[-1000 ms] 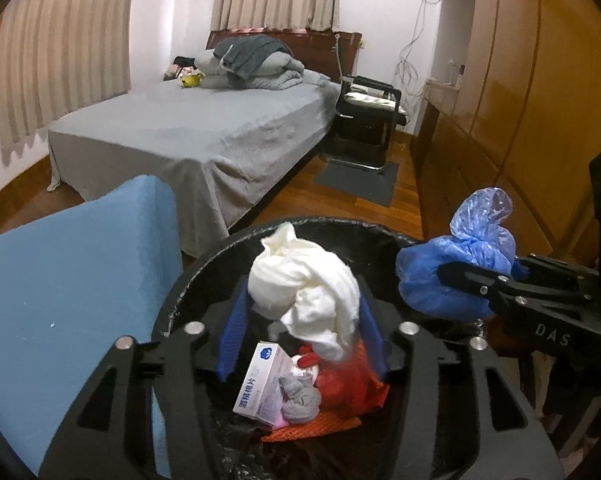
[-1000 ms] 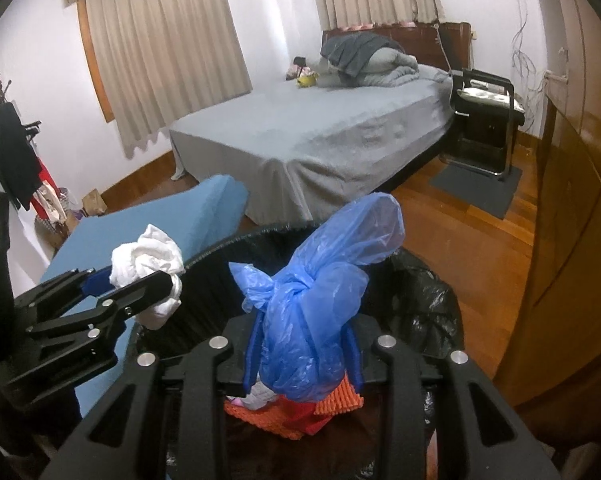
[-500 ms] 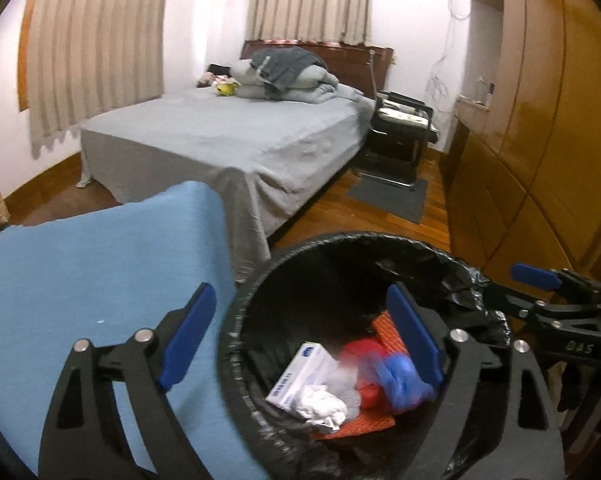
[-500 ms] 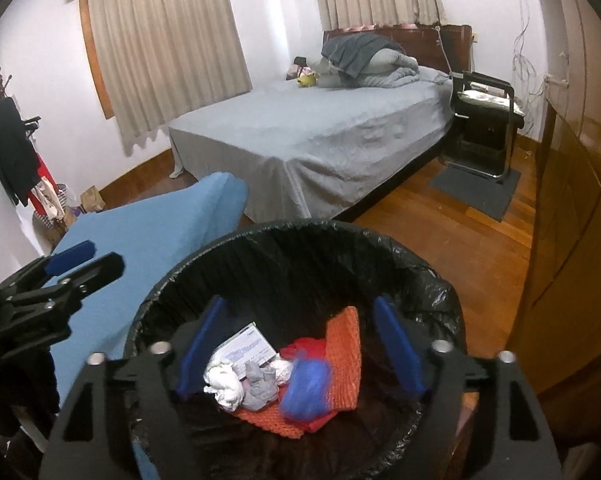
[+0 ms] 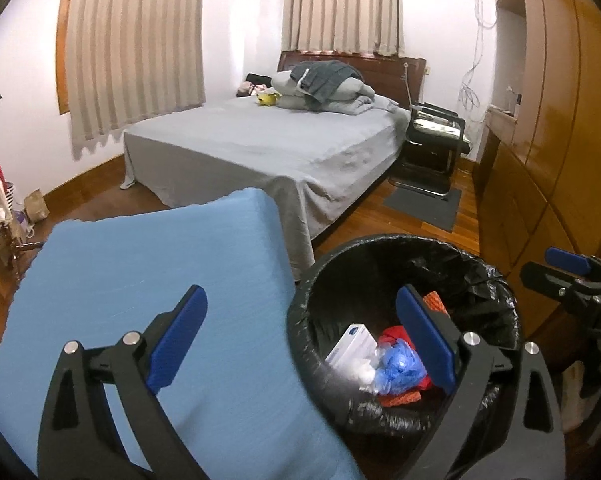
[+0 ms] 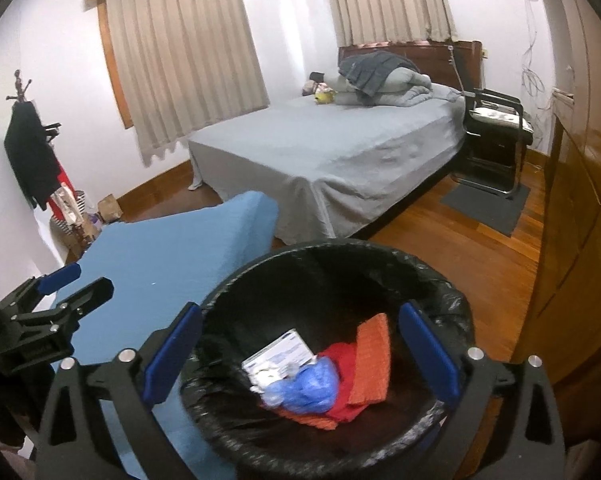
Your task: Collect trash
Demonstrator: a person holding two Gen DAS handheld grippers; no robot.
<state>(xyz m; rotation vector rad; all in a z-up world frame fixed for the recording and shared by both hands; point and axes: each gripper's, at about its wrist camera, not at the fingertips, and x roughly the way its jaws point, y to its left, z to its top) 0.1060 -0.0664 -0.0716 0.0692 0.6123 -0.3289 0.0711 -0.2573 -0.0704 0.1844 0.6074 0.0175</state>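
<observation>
A: Trash is lying in the bin [image 6: 332,256], which is lined with a black bag. Can you make out what is in there?

B: 1 blue bag [image 6: 308,388] is sitting on top, with a white box [image 6: 280,354] beside it and a red cloth [image 6: 346,364] plus an orange cloth [image 6: 374,356] underneath. White tissue [image 5: 360,372] is showing in the left wrist view, just beside the blue bag.

A: What are the tongs doing?

B: Both pairs are released. The right tongs [image 6: 300,352] are hanging over the bin, their jaws spreading, nothing pinched between them. The left tongs [image 5: 300,336] are widening too, empty, straddling the bin's near rim and the blue bench [image 5: 148,280].

A: Where is the bin standing?

B: It is sitting on the wood floor [image 6: 460,248], just beside the blue bench, with the wardrobe [image 5: 560,140] on its other side. Farther back, a grey bed [image 6: 332,152] is carrying piled bedding.
</observation>
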